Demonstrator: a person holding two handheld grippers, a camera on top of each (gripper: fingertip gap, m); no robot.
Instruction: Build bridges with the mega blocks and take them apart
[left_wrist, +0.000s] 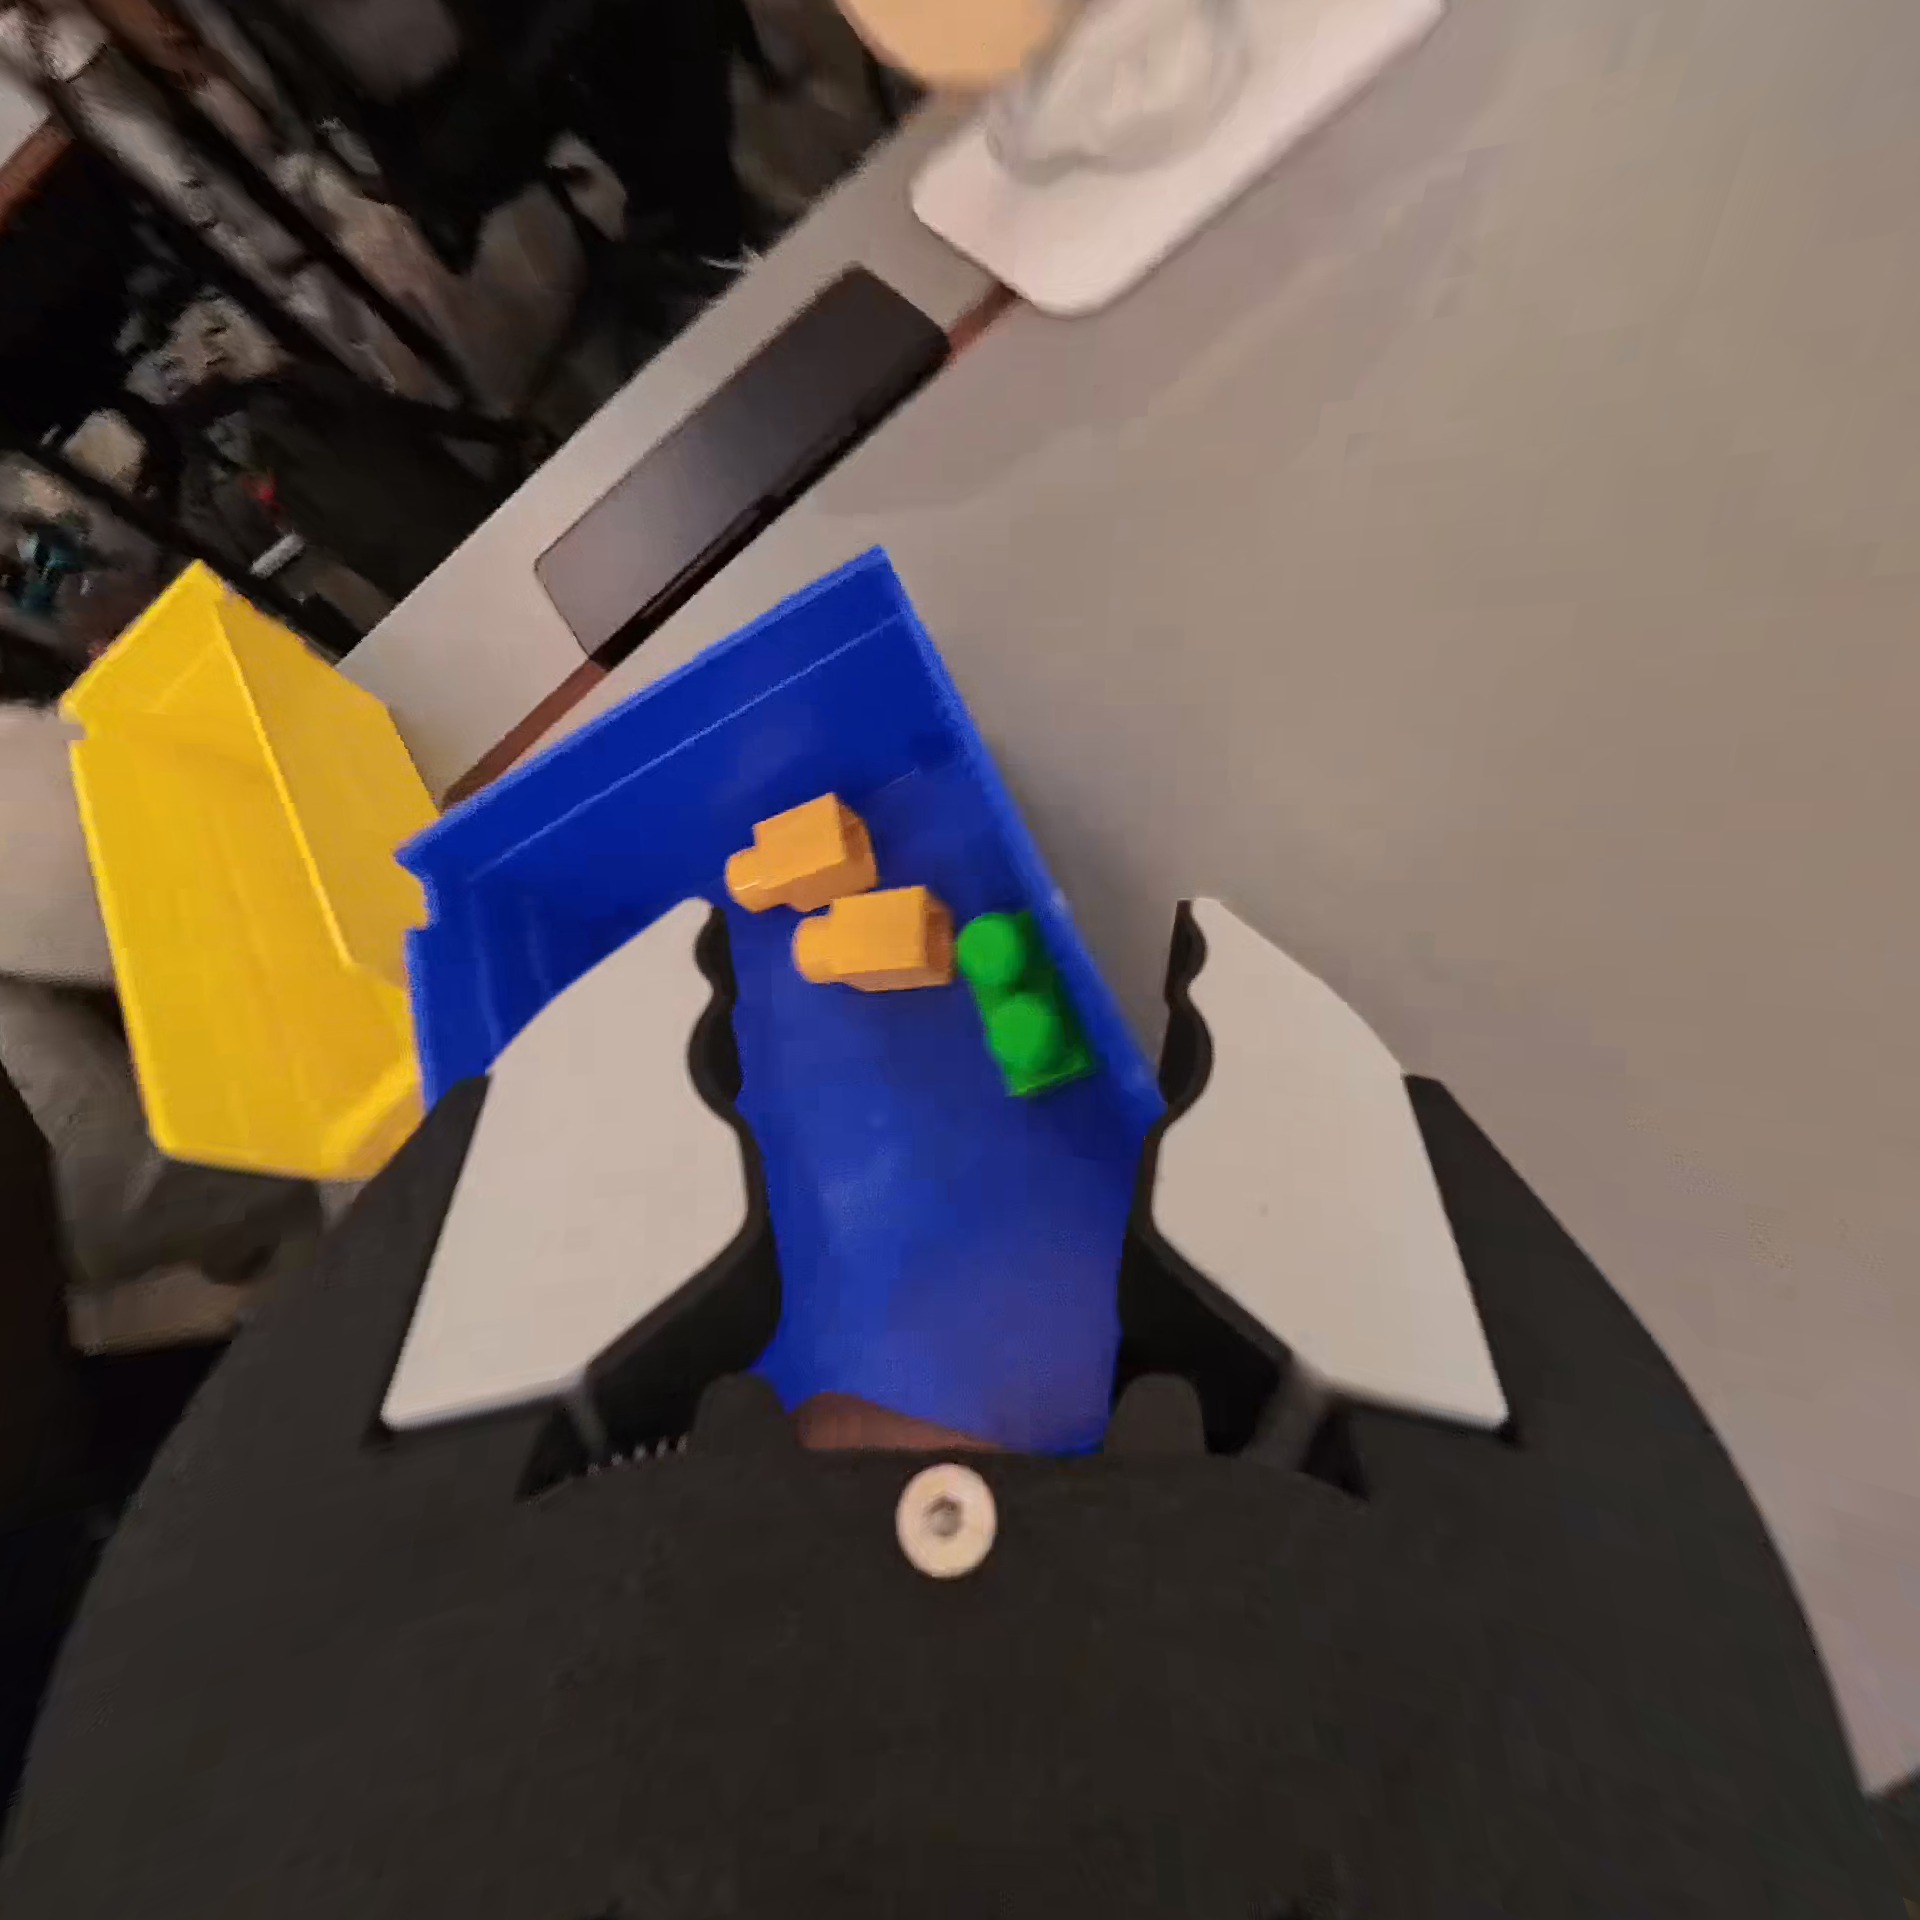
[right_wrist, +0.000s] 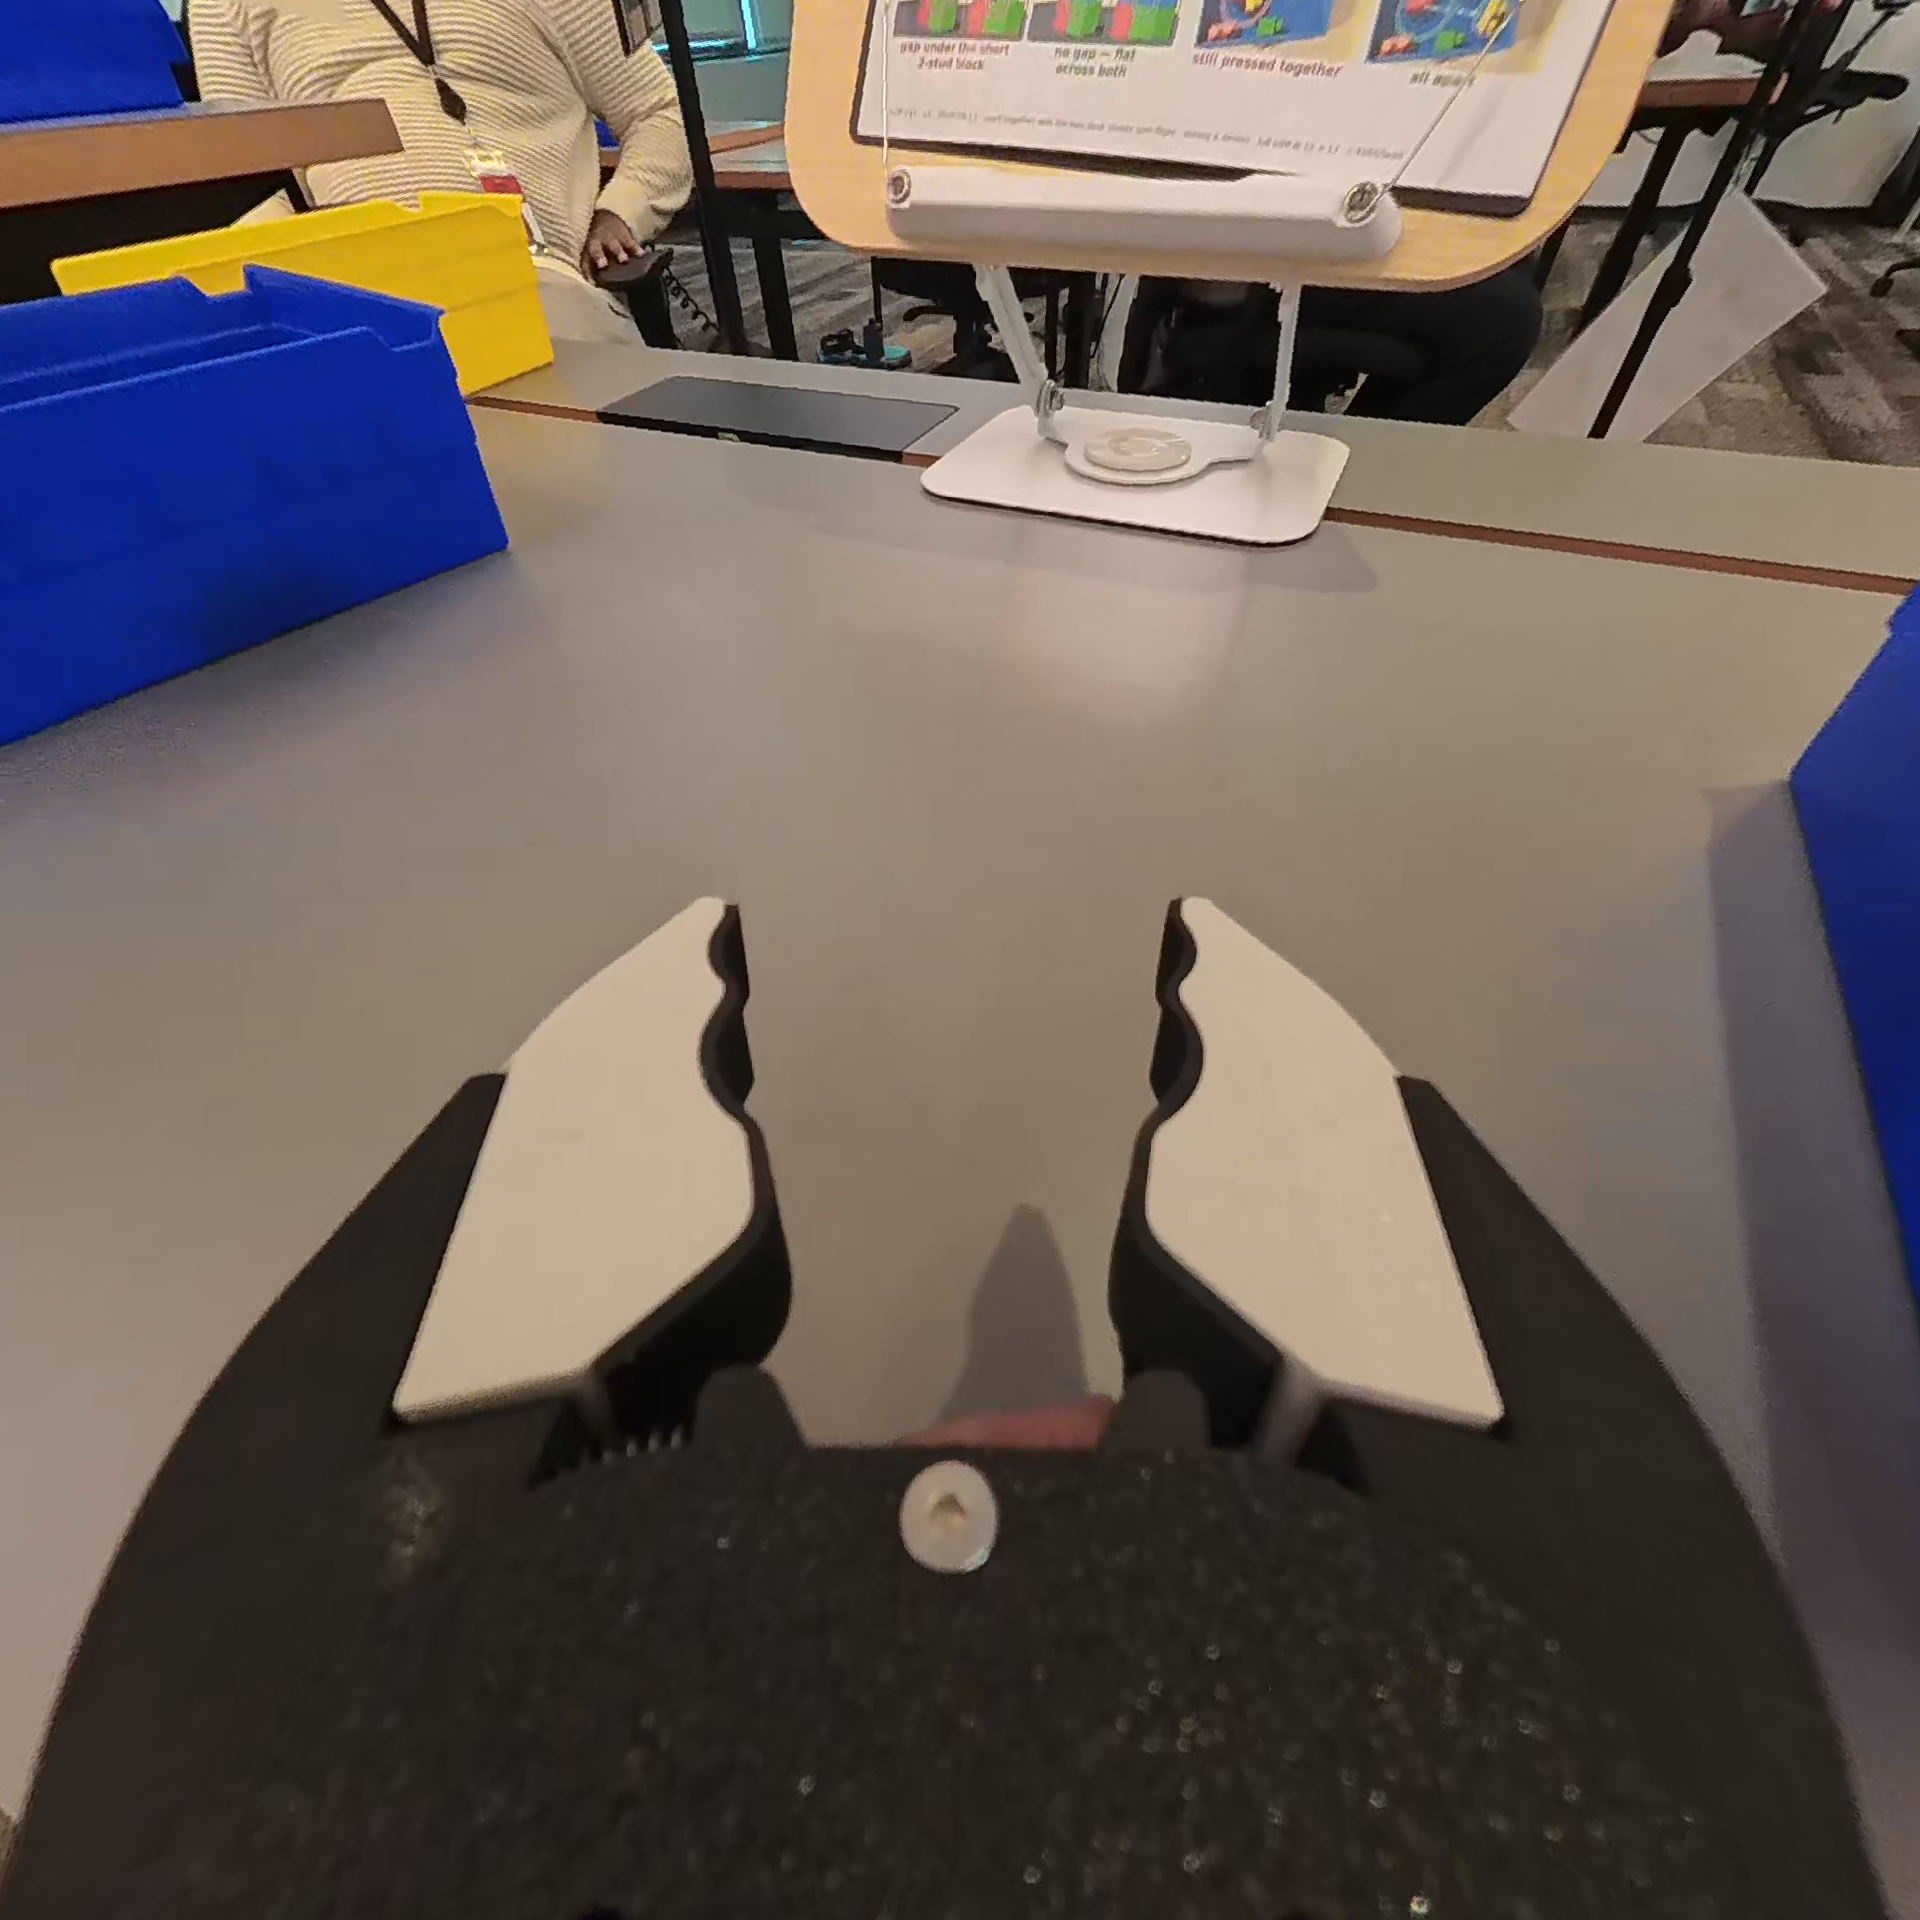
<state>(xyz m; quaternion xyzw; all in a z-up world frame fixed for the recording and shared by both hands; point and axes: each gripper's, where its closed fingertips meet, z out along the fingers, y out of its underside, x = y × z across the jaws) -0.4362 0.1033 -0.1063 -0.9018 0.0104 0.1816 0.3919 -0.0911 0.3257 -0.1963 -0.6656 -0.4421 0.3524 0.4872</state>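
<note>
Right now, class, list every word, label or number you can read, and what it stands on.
Sheet on the stand: printed captions under pictures, not copied here; fine print too small.
Badge: too small to read.
Left wrist view: none.

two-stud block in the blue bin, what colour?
Green, clearest in the left wrist view.
</note>
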